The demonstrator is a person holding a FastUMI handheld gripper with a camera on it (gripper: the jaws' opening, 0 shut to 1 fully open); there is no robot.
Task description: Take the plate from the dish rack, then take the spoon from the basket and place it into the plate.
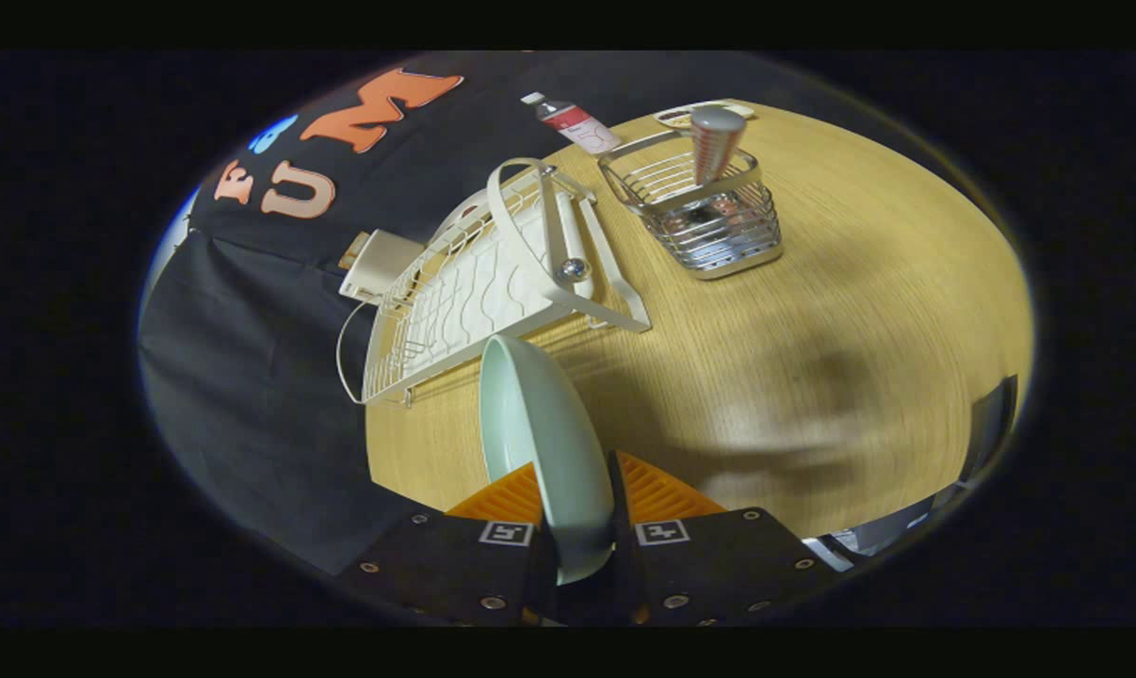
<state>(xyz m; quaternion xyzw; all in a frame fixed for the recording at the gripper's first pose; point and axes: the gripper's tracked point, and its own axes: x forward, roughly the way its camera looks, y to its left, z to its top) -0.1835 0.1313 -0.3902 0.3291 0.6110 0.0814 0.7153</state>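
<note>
Between the gripper's (577,499) orange fingers (507,494), clamped by its rim, stands a pale green plate (540,424) — likely rigid, glazed, slippery, breakable.

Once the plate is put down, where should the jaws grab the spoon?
By its wide bowl end, coming from above. The spoon stands nearly upright in the wire basket, bowl sticking above the rim, handle down inside. The gripper is shut on the plate now.

Pale green plate (549,443) on edge
</note>
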